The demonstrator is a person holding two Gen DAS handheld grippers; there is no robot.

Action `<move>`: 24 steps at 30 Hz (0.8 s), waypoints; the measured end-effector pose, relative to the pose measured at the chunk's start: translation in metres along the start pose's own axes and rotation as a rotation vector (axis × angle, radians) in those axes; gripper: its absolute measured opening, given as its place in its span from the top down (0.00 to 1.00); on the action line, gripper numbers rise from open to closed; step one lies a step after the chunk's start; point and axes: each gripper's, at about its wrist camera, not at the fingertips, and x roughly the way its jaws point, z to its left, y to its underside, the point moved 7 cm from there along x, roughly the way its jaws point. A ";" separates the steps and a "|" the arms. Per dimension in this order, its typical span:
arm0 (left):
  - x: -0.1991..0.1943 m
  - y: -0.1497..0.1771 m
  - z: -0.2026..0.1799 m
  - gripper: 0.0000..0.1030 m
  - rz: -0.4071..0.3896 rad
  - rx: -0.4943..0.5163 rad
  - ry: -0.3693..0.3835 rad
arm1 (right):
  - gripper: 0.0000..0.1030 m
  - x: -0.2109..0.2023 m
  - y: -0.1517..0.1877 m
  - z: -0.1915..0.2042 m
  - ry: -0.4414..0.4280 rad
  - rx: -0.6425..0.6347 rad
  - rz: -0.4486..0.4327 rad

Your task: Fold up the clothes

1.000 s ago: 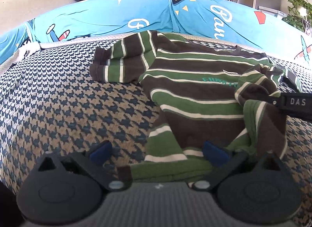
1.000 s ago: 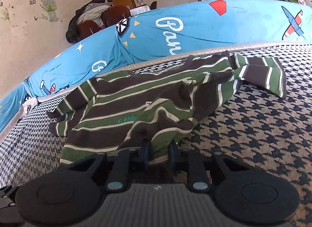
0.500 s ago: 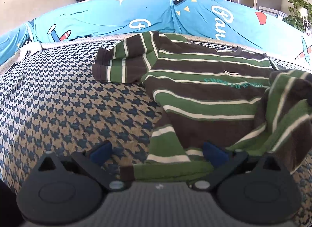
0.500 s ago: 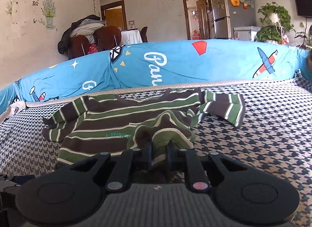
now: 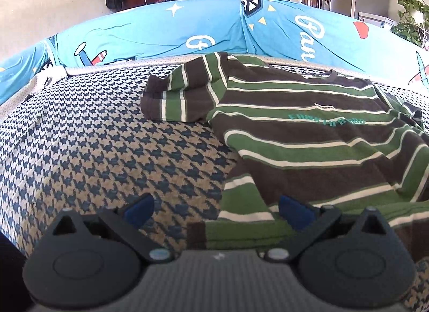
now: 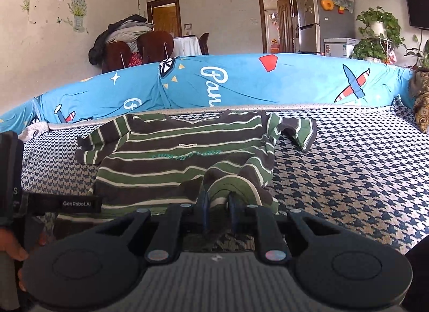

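Green-and-brown striped knit sweater (image 6: 171, 161): right gripper (image 6: 217, 204) pinches its hem; left gripper (image 5: 214, 208), jaws apart, should clamp its corner, lifting evenly.

— What's that laid out there?

— A striped shirt (image 6: 171, 161), brown and green bands with thin cream lines, spread front-up with teal lettering across the chest and a small white label above it.

— Is it flat?

— Mostly. One sleeve (image 5: 174, 97) lies rumpled out to the side; the other sleeve (image 6: 300, 129) is flung out opposite. The near corner of the hem (image 6: 230, 186) is lifted and bunched into a hump, and the lower edge (image 5: 241, 228) is doubled over itself.
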 end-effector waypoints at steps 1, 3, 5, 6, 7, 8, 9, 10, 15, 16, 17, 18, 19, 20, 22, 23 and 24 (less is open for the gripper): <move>-0.001 0.000 0.000 0.00 -0.001 0.000 0.000 | 0.83 -0.002 0.003 -0.002 -0.004 0.006 0.009; -0.002 0.000 0.001 0.00 -0.003 0.001 -0.001 | 0.83 -0.005 0.009 -0.006 -0.013 0.019 0.027; -0.003 0.000 0.001 0.00 -0.005 0.001 -0.001 | 0.83 -0.008 0.013 -0.014 -0.004 0.052 0.039; -0.004 0.000 0.001 0.00 -0.006 0.001 -0.001 | 0.83 -0.009 0.015 -0.019 0.009 0.071 0.041; -0.005 0.000 0.002 0.00 -0.008 0.002 -0.001 | 0.83 -0.010 0.015 -0.024 0.024 0.090 0.041; -0.005 0.000 0.002 0.00 -0.009 0.002 -0.002 | 0.83 -0.012 0.016 -0.031 0.048 0.109 0.041; -0.006 0.000 0.002 0.00 -0.010 0.002 -0.002 | 0.83 -0.014 0.017 -0.038 0.074 0.124 0.041; -0.007 0.000 0.002 0.00 -0.011 0.002 -0.002 | 0.83 -0.013 0.018 -0.042 0.095 0.135 0.049; -0.008 0.002 0.001 0.00 -0.013 0.015 -0.004 | 0.82 -0.004 0.029 -0.058 0.139 0.168 0.108; -0.009 0.002 0.001 0.00 -0.013 0.014 -0.003 | 0.79 -0.002 0.031 -0.058 0.134 0.166 0.114; -0.009 0.002 0.002 0.00 -0.013 0.013 -0.003 | 0.76 0.000 0.031 -0.057 0.131 0.164 0.116; -0.009 0.002 0.002 0.00 -0.012 0.012 -0.002 | 0.74 0.001 0.032 -0.057 0.130 0.163 0.114; -0.008 0.003 0.002 0.00 -0.011 0.012 -0.003 | 0.71 0.003 0.032 -0.057 0.128 0.165 0.113; -0.008 0.003 0.002 0.00 -0.010 0.014 -0.004 | 0.68 0.006 0.031 -0.057 0.125 0.168 0.111; -0.008 0.003 0.002 0.00 -0.010 0.020 -0.006 | 0.64 0.013 0.031 -0.058 0.115 0.177 0.113; -0.008 0.004 0.001 0.00 -0.010 0.023 -0.007 | 0.63 0.017 0.030 -0.058 0.110 0.182 0.115; -0.007 0.004 0.001 0.00 -0.009 0.025 -0.008 | 0.63 0.020 0.029 -0.057 0.104 0.179 0.114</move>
